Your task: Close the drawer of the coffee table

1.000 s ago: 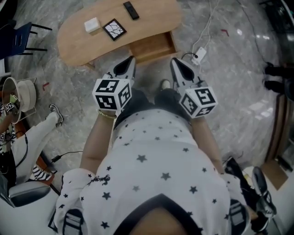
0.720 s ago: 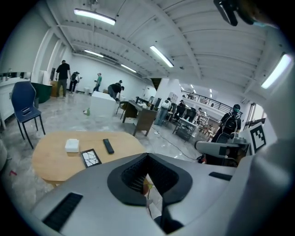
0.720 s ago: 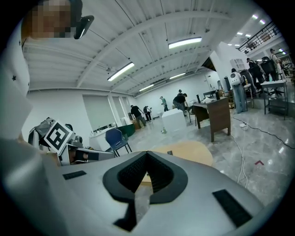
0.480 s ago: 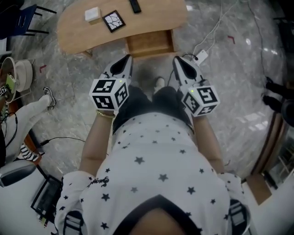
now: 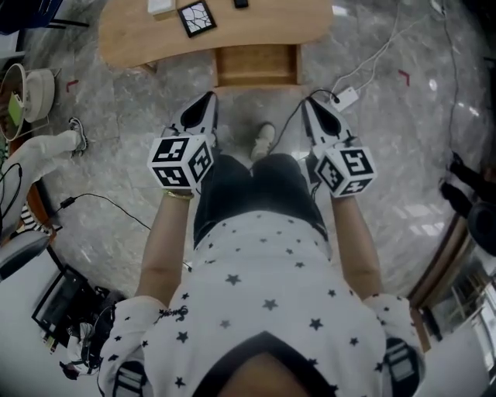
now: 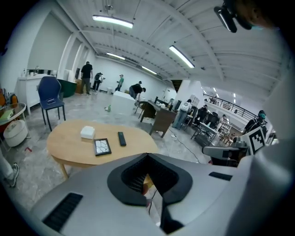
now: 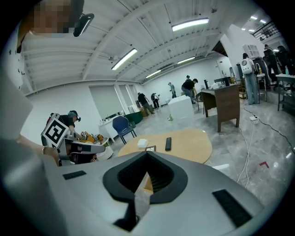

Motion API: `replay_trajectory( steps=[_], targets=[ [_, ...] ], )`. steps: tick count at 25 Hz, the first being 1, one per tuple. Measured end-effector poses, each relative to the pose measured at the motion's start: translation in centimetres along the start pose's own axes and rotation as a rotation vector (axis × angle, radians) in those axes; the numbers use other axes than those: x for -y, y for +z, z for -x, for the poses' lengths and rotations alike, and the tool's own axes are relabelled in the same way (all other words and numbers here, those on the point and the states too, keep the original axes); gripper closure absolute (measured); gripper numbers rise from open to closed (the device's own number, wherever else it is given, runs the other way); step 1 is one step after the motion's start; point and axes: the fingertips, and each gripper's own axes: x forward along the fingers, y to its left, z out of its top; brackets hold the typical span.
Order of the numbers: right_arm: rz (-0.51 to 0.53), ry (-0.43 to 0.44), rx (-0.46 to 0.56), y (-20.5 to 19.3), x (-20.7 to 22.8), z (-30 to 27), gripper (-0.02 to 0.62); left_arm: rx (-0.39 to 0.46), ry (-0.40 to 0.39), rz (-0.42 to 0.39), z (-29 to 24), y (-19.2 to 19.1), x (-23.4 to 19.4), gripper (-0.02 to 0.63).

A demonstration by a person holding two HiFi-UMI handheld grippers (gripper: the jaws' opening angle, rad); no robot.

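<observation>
Zero done so far: drawer (image 5: 256, 66) stands pulled out of coffee table (image 5: 132, 39), untouched. Jaws together and empty on left gripper (image 5: 206, 101) and right gripper (image 5: 314, 105), both short of its front. Push remains.

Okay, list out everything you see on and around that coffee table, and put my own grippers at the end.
Coffee table: one, light wood, rounded, ahead of the person.
Drawer: one, wood, pulled out of the table's near side.
Box: one, white, on the tabletop.
Framed tile: one, black frame with a crackle pattern, beside the box.
Remote: one, black, on the tabletop next to the tile.
Chair: one, blue, beyond the table.
Power strip: one, white with a white cord, on the floor right of the drawer.
Shoe: one, pale, on the floor short of the drawer.
Left gripper: one, grey, jaws shut, empty.
Right gripper: one, grey, jaws shut, empty.
</observation>
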Motion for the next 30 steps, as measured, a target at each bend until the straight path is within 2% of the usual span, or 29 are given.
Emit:
replay_trajectory(
  steps=[10,19,30],
  targets=[
    [0.018,0.031,-0.078,-3.4,2.5,-2.0,0.588,0.023,0.080,0.053,-1.0,-3.2,-2.0,0.598],
    [0.007,-0.002,-0.119,-8.2,4.5,-4.7,0.588,0.010,0.101,0.002,-4.4,-5.7,-5.6,0.598],
    [-0.013,-0.045,-0.123,-12.6,8.7,-8.1,0.588,-0.021,0.084,-0.011,-9.5,-10.1,-8.9,0.598]
  ],
)
